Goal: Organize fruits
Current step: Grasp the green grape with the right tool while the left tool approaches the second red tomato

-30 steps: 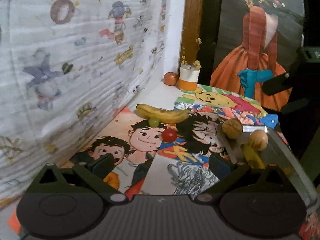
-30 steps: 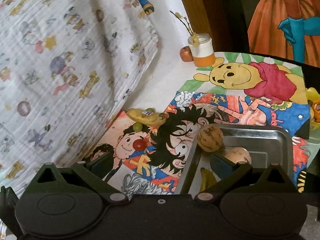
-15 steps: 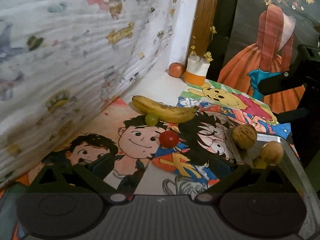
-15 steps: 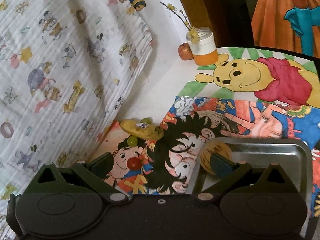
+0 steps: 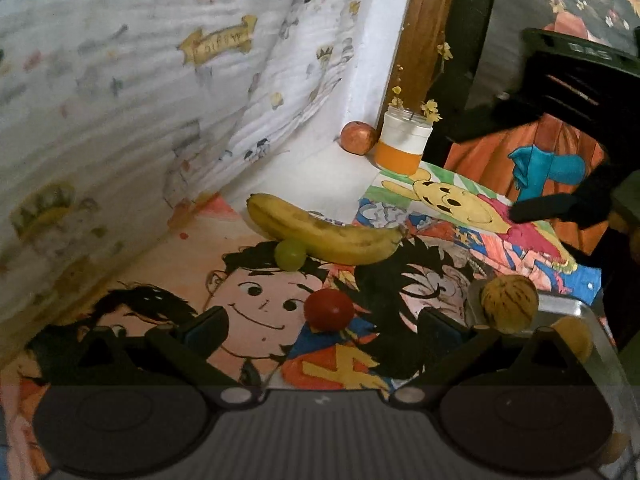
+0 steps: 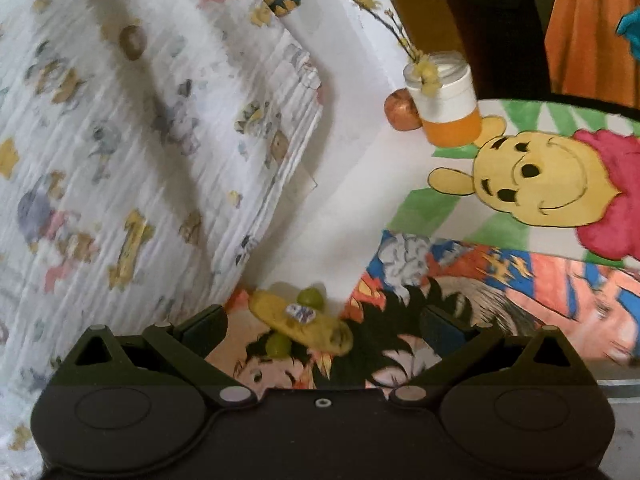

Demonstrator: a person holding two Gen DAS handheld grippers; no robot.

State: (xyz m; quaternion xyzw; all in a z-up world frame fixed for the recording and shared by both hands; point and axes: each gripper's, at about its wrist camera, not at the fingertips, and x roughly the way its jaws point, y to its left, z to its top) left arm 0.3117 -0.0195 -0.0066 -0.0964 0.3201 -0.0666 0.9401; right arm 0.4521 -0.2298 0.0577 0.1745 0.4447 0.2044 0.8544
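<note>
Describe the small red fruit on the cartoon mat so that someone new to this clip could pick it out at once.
Start at the long yellow banana lying across the cartoon mat near the patterned cloth. A green grape touches its near edge; nearer the camera, apart from both, sits the small red fruit, between the open fingers of the left gripper. It is the only red, glossy, round piece there.

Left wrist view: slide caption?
Open left gripper faces red tomato, grape and banana; tray at right.
</note>
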